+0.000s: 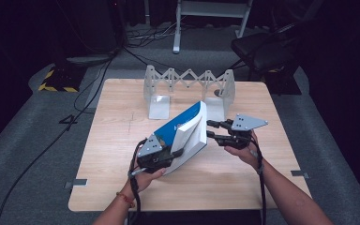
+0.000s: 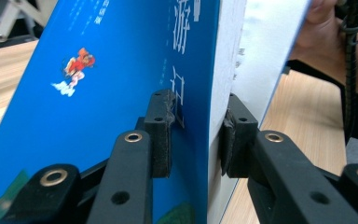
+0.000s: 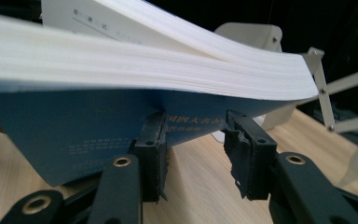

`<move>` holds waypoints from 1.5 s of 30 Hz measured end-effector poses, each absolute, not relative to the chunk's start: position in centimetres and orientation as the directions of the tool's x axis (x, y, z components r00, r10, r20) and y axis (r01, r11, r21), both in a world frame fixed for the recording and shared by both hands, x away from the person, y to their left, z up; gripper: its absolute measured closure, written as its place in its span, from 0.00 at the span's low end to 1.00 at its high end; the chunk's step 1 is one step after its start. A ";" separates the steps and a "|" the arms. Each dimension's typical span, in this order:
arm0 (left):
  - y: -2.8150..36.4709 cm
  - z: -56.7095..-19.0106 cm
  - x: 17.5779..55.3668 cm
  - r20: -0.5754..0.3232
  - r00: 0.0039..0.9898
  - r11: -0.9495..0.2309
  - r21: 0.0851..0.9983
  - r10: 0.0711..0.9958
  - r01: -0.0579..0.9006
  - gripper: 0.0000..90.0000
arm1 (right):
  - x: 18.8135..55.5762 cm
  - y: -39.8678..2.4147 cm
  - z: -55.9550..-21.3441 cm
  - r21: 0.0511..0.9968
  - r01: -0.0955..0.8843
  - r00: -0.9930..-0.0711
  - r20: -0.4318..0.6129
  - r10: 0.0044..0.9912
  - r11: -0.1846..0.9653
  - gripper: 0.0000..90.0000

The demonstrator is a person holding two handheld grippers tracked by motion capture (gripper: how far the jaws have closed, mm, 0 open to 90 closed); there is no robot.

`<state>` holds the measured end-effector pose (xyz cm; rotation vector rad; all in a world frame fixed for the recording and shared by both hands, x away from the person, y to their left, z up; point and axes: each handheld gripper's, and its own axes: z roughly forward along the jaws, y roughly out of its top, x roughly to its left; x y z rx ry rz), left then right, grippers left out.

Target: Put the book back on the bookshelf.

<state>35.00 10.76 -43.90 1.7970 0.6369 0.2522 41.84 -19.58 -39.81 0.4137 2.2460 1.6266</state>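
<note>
**Above the desk, a blue book is hanging tilted between two hand-held grippers**

On the wooden desk (image 1: 122,140), in front of the folding metal book rack (image 1: 187,86), the blue book (image 1: 183,129) is being held up off the surface, its long axis running from the near left up toward the far right. The rack is standing just behind it, farther from the person.

The left hand-held gripper (image 1: 171,154) is clamping the book's lower end: in the left gripper view its pads (image 2: 161,135) are pressing the blue cover on one side and the white page block on the other, so the whole thickness is sitting between the jaws. The right hand-held gripper (image 1: 209,129) is pointing at the book's upper page edge from the right. In the right gripper view its jaws are standing partly apart beneath the cover's lower edge, gripping nothing, while the pages are fanning slightly above them.

The left hand is carrying the weight; the right is probably steadying.
</note>
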 end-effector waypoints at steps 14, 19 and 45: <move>12.2 -43.1 34.3 -0.162 0.830 -0.146 0.949 0.534 0.279 0.79 | 41.7 -19.3 -39.0 0.957 -0.009 -0.896 -0.137 0.423 0.290 0.66; 15.1 -42.9 32.9 -0.160 0.806 -0.123 0.953 0.570 0.277 0.80 | 40.5 -16.2 -37.9 0.959 -0.063 -0.903 -0.172 0.392 0.275 0.65; 14.8 -44.5 35.0 -0.240 0.852 -0.131 0.933 0.466 0.334 0.74 | 42.8 -14.3 -38.9 0.960 0.046 -0.930 -0.059 0.364 0.275 0.64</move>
